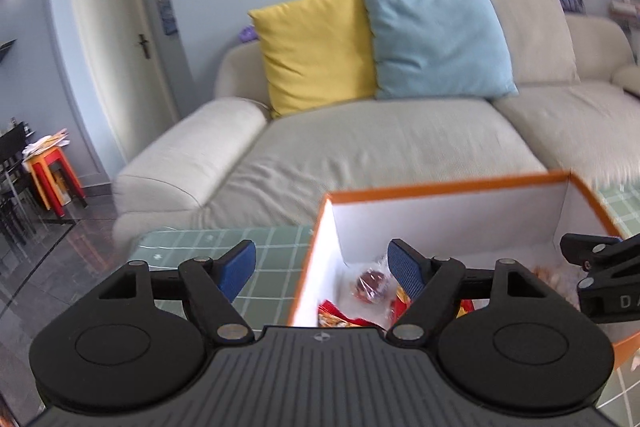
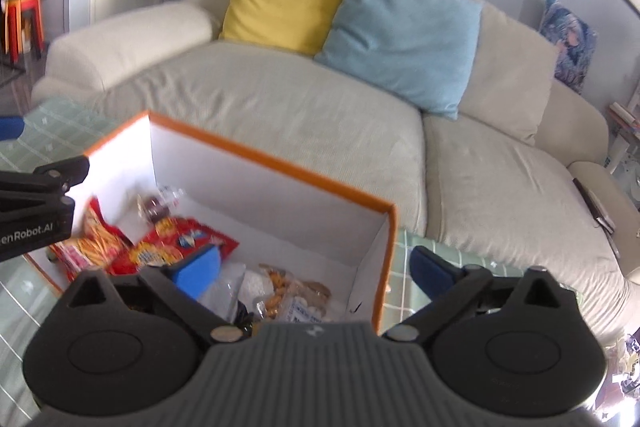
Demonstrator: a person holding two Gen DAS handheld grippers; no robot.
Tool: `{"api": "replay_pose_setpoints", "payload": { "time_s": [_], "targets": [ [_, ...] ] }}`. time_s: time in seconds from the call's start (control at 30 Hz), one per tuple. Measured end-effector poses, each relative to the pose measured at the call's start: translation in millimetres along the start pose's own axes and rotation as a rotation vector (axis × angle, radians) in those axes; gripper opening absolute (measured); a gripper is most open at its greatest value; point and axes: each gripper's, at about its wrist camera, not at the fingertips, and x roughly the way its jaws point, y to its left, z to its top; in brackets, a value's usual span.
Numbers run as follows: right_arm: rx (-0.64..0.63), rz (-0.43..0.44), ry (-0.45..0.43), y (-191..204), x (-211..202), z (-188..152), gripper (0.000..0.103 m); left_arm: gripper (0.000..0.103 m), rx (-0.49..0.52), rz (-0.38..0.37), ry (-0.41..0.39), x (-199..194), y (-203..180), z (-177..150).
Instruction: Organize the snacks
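We hold both tools, left [image 1: 322, 269] and right [image 2: 316, 269], spread apart and empty astride the box [image 2: 276, 163] walls on the tabletop [image 1: 224, 247], likely to steady it, snacks [image 2: 160, 243] lying inside.

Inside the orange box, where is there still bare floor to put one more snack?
The box floor is bare along the far wall and in the far right corner. The left end is crowded with red packets; the near side holds clear bags.

Left gripper [image 2: 36, 203] cut off at frame edge; clear packets [image 2: 280, 295] blurred.
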Motion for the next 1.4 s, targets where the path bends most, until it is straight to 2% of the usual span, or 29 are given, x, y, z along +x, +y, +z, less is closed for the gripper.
{"api": "replay_pose_setpoints", "payload": {
  "time_s": [0.23,0.37,0.53,0.83,1.07,1.27,1.4],
  "targets": [
    [0.071,0.016,-0.116,2,-57,8,0.099,0.089,-0.050,0.006,-0.088,-39,22,5],
    [0.123,0.039,-0.170,4,-91,4,0.099,0.089,-0.061,0.010,-0.109,-59,30,6],
    [0.184,0.072,-0.236,12,-131,-20,0.099,0.089,-0.078,-0.010,-0.146,-86,38,-3],
    [0.260,0.077,-0.273,21,-187,-70,0.099,0.094,-0.032,-0.051,-0.187,-131,35,-31],
    [0.284,0.046,-0.284,25,-218,-92,0.099,0.095,-0.044,-0.080,-0.124,-144,36,-51],
    [0.243,0.016,-0.291,37,-232,-111,0.099,0.095,-0.093,-0.053,-0.066,-144,39,-66],
    [0.236,0.008,-0.232,44,-223,-121,0.099,0.095,-0.103,-0.022,0.005,-138,37,-77]
  ]
}}
